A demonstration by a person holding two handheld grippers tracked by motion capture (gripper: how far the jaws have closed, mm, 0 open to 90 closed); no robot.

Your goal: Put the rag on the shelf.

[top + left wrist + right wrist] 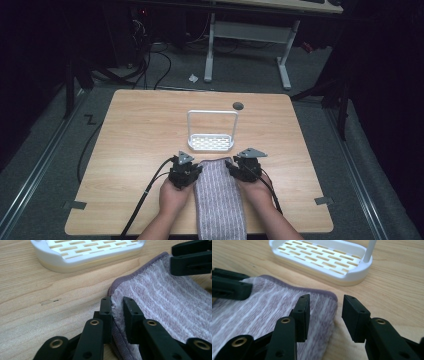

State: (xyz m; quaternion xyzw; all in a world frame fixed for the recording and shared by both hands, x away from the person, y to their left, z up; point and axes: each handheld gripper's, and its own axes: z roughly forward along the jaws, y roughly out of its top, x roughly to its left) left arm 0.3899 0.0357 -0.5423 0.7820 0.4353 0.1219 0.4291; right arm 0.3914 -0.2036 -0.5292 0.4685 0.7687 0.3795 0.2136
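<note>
Dark floor and cables lie behind a pale wooden table (pixel 140 130) in the high view. My towel (pixel 220 200), soft and purple with stripes, lies at the bottom middle of the frame and runs off the near edge. My left gripper (pixel 186 171) sits at its far left corner and my right gripper (pixel 244 167) at its far right corner. A white rack (pixel 211 142) with a tall hoop handle stands just above the towel, in the middle of the frame.

In the left gripper view, my jaws stand narrow and squeeze the towel's (pixel 160 297) thick edge in the lower middle. The fluffy cloth bunches up between them. The rack's (pixel 82 255) slotted base is at the top of the frame.

In the right gripper view, my jaws stand apart. The towel's (pixel 262 307) corner lies under and beside the left jaw, and the right jaw sits over bare wood. Nothing is pinched here yet. The rack (pixel 322 257) is at the top.

I think the towel is light, floppy and not slippery. It will sag and fold if I lift it by one spot. The best places to hold are the two far corners, on the stitched hem, where it is thickest.
</note>
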